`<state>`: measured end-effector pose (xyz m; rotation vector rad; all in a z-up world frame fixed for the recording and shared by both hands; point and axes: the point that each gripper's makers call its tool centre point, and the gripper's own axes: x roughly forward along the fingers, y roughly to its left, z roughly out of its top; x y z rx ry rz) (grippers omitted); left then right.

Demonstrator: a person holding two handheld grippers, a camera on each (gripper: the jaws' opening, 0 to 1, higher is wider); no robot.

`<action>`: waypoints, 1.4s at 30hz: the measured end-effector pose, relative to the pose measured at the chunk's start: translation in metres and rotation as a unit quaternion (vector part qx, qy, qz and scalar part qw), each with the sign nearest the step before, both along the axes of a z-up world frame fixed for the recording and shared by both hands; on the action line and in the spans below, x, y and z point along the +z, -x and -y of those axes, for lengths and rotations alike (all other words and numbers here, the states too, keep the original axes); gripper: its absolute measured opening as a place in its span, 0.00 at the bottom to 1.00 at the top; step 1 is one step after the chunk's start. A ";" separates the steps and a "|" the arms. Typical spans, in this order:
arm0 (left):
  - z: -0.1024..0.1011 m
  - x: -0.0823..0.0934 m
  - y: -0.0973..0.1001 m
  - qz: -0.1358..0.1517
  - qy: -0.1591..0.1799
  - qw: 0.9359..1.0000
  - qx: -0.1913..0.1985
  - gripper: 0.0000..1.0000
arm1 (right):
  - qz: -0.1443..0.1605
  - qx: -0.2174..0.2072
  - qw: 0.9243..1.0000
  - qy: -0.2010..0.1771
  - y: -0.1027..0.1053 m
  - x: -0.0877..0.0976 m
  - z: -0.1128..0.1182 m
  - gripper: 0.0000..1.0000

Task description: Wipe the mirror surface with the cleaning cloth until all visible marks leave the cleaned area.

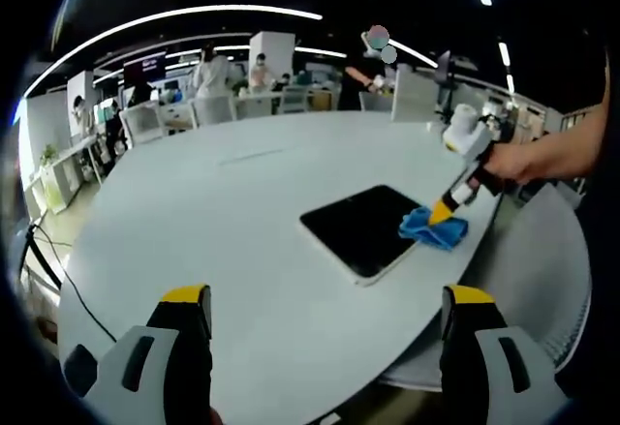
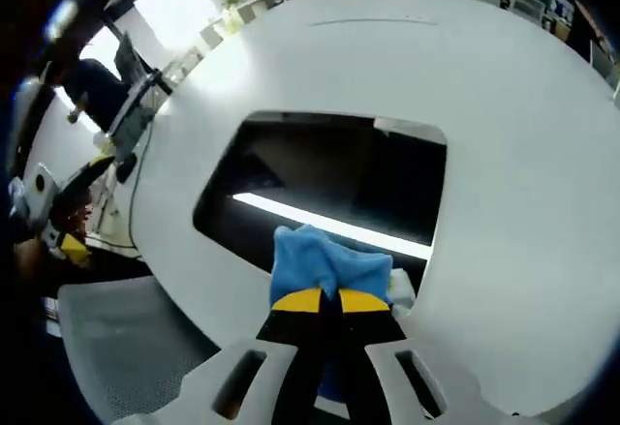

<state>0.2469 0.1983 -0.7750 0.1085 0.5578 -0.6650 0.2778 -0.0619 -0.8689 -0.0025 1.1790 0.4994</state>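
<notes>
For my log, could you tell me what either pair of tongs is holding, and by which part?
The right tongs pinch the blue cleaning cloth by a bunched fold, on the mirror's near edge. The left tongs are open, holding nothing.

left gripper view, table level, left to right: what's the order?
Dark rectangular mirror lying flat on the white table → crumpled blue cleaning cloth at the mirror's right edge → right gripper, its yellow-tipped jaws closed on the cloth → person's hand holding it.

cloth [image 2: 329, 265] covering mirror's [image 2: 329, 188] near edge
</notes>
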 end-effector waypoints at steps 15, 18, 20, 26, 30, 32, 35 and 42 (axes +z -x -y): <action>0.003 0.007 -0.004 0.006 0.005 1.000 0.003 0.99 | -0.014 -0.012 1.000 -0.012 -0.001 0.002 0.006 0.00; 0.003 0.005 -0.004 0.005 0.003 1.000 0.001 0.99 | -0.014 -0.014 1.000 -0.014 0.000 0.002 0.007 0.00; 0.003 0.005 -0.004 0.005 0.003 1.000 0.001 0.99 | -0.013 -0.013 1.000 -0.013 0.000 0.001 0.008 0.00; 0.002 0.004 -0.003 0.004 0.003 1.000 0.004 0.99 | -0.015 -0.019 1.000 -0.012 0.000 0.001 0.016 0.00; 0.003 0.004 -0.002 0.003 0.002 1.000 0.003 0.99 | -0.016 -0.025 1.000 -0.010 0.000 0.001 0.023 0.00; 0.003 0.004 -0.002 0.002 0.002 1.000 0.003 0.99 | -0.015 -0.027 0.999 -0.007 0.000 0.001 0.028 0.00; 0.004 0.004 -0.002 0.002 0.003 1.000 0.003 0.99 | -0.015 -0.031 0.999 -0.007 0.001 0.001 0.033 0.00; 0.007 0.003 -0.003 0.001 0.003 1.000 -0.002 0.99 | -0.014 -0.031 0.999 0.005 0.000 0.001 0.038 0.00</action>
